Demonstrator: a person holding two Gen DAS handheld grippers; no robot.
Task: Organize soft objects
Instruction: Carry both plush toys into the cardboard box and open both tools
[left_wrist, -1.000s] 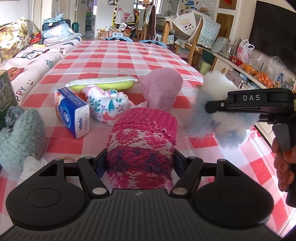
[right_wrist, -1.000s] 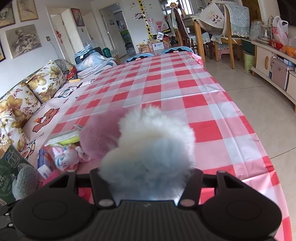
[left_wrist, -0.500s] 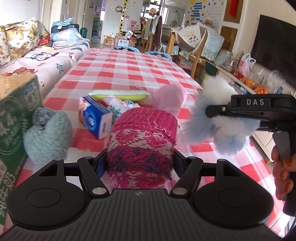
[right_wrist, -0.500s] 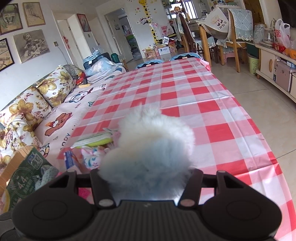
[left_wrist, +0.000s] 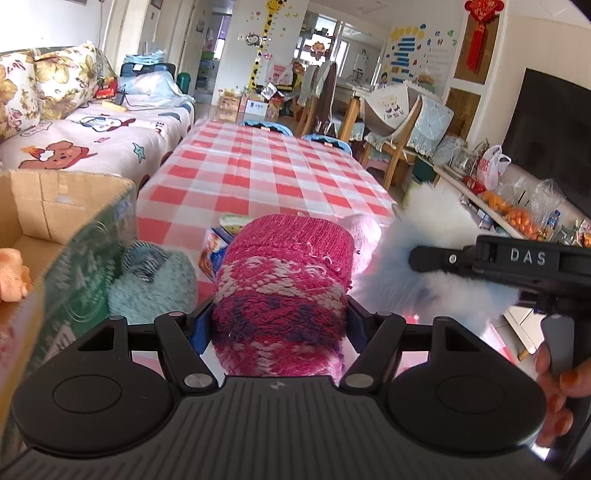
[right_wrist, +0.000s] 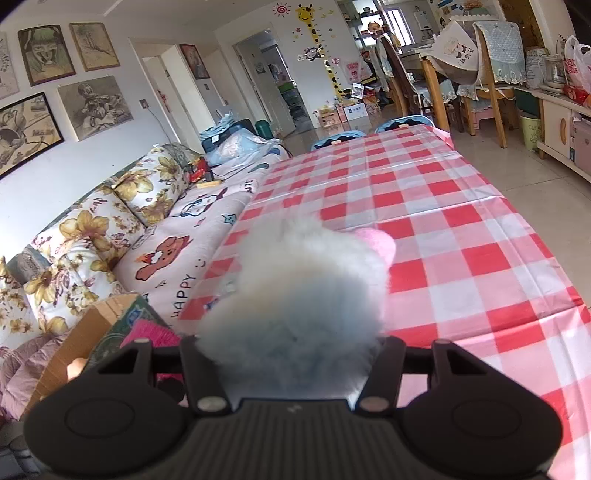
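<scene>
The left gripper (left_wrist: 279, 314) clamps a pink knitted sock (left_wrist: 282, 291), patterned in white and purple, between its two fingers, holding it above the near end of a table (left_wrist: 258, 173) covered in red-and-white check. Beside it, the right gripper (right_wrist: 291, 354) is closed on a fluffy white-and-blue plush (right_wrist: 295, 295), which bulges out past both fingers (the same plush (left_wrist: 424, 258) shows in the left wrist view, pinched under a black arm lettered "DAS"). Just beyond the sock lie a teal fuzzy toy (left_wrist: 155, 284), a blue tissue pack (left_wrist: 214, 251) and a pale pink plush (left_wrist: 364, 230), all partly hidden behind the held items. At the left stands an open cardboard box (left_wrist: 55, 221) with green printed sides, an orange soft item (left_wrist: 13, 273) visible inside it. A sofa (right_wrist: 122, 229) with floral cushions runs along the table's left edge.
</scene>
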